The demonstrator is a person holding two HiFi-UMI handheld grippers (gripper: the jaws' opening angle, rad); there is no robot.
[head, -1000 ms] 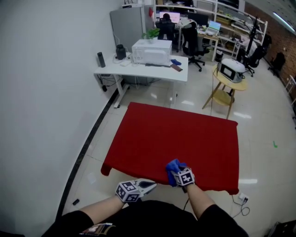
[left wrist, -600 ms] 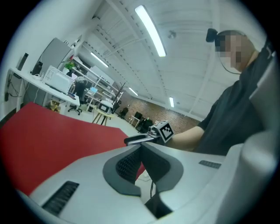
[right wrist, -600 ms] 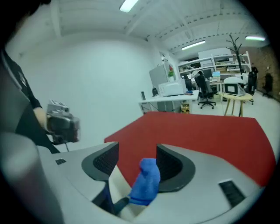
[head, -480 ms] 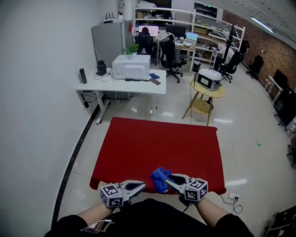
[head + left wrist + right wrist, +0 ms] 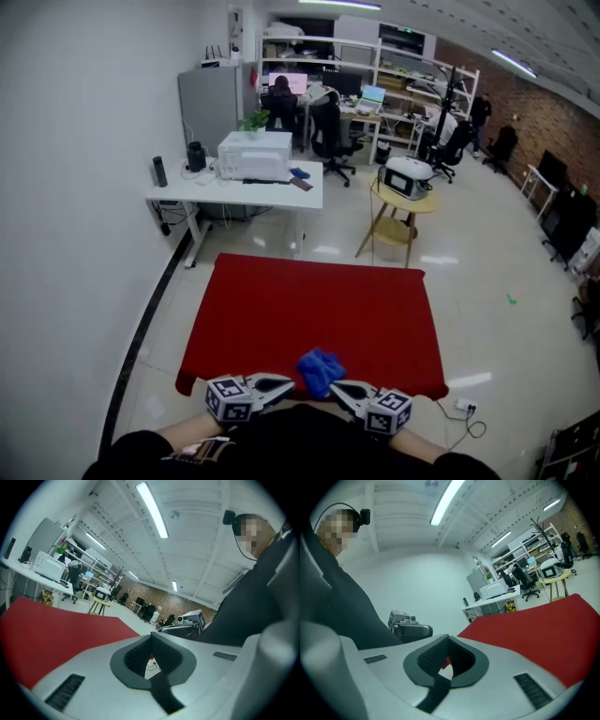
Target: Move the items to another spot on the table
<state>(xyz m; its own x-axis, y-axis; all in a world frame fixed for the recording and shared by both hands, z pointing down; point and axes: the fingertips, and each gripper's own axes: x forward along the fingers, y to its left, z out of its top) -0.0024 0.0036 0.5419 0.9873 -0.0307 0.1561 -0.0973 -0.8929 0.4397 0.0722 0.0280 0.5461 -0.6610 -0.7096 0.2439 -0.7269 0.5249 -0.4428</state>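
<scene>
At the near edge of the surface (image 5: 309,309) | cloth (image 5: 321,368) sits bunched, free now | right gripper (image 5: 335,385) no longer on it, jaws together, empty | left gripper (image 5: 288,382) jaws together too | guessing that move's done

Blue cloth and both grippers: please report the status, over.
Left gripper shut, empty. Right gripper shut, empty. Blue cloth loose on red table, near edge, between the gripper tips. No obstacle seen.
</scene>
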